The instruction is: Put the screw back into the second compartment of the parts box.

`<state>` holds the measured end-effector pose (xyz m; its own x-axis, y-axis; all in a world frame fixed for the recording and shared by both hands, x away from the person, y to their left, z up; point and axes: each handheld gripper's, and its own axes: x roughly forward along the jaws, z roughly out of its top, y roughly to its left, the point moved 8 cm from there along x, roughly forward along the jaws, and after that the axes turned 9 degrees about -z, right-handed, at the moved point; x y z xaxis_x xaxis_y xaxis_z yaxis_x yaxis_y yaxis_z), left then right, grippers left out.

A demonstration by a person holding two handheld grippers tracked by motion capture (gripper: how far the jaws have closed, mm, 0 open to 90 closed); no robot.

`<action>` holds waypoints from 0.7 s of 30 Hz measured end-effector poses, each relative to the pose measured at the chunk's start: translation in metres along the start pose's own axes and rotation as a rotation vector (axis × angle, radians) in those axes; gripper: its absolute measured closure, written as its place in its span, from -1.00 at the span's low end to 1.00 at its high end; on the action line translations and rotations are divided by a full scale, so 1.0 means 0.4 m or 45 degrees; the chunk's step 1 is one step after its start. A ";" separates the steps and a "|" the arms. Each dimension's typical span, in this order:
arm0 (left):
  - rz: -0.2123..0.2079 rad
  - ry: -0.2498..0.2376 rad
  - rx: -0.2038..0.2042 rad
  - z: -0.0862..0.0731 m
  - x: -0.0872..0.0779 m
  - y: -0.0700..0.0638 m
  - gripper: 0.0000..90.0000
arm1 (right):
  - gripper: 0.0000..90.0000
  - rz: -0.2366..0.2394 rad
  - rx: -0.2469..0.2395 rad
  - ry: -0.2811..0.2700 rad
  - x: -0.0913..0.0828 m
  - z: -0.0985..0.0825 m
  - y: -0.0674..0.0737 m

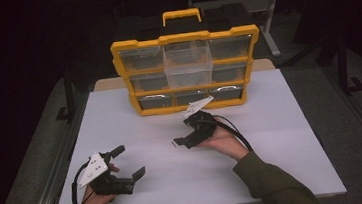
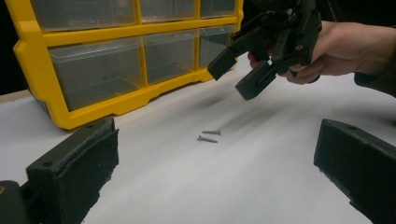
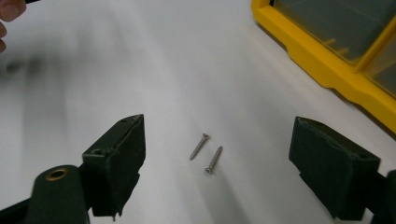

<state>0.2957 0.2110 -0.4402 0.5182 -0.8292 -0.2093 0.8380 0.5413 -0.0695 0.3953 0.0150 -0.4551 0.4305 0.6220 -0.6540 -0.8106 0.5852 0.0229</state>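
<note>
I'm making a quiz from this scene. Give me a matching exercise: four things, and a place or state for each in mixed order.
Things:
1. screws
2. organizer
3. left gripper
4. right gripper

Places or states:
A. yellow frame, clear drawers, at the table's far edge
B. open, low above the screws
C. lying side by side on the white table
D. open, near the table's front left corner

Pairs: 1-C, 2-A, 3-D, 4-B
</note>
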 end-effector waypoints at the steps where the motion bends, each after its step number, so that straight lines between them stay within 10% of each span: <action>1: 0.000 -0.001 -0.002 0.000 0.000 0.000 -1.00 | -0.57 0.002 -0.008 0.002 0.004 0.000 0.002; 21: -0.001 -0.002 -0.007 -0.001 0.001 0.000 -1.00 | 0.24 -0.046 -0.065 0.147 0.081 -0.049 -0.001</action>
<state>0.2957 0.2107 -0.4405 0.5181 -0.8298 -0.2076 0.8374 0.5415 -0.0747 0.4015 0.0248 -0.4912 0.4135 0.5356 -0.7363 -0.8160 0.5768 -0.0387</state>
